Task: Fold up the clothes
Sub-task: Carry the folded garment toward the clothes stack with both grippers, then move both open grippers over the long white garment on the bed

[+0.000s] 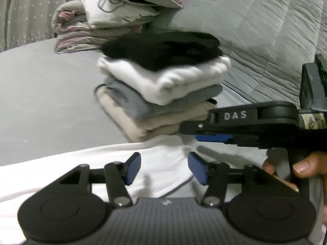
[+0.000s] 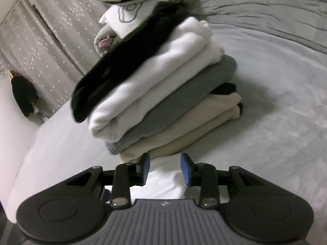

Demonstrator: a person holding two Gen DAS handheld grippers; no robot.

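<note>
A stack of folded clothes (image 1: 163,85) sits on the bed, with black on top, then white, grey and beige; in the right wrist view the stack (image 2: 163,94) looks tilted. A white garment (image 1: 61,173) lies spread in front of it. My left gripper (image 1: 164,168) hovers open over this white garment, nothing between its blue pads. My right gripper (image 2: 166,169) is open at the foot of the stack, above white cloth (image 2: 163,183). From the left wrist view, the right gripper (image 1: 204,131) comes in from the right beside the beige layer, held by a hand (image 1: 306,165).
Pillows and folded bedding (image 1: 98,20) are piled behind the stack. A grey quilt (image 1: 265,30) covers the right of the bed, and grey sheet (image 1: 40,102) lies to the left. A star-patterned curtain (image 2: 40,30) and a dark object (image 2: 24,96) are beyond the bed's left edge.
</note>
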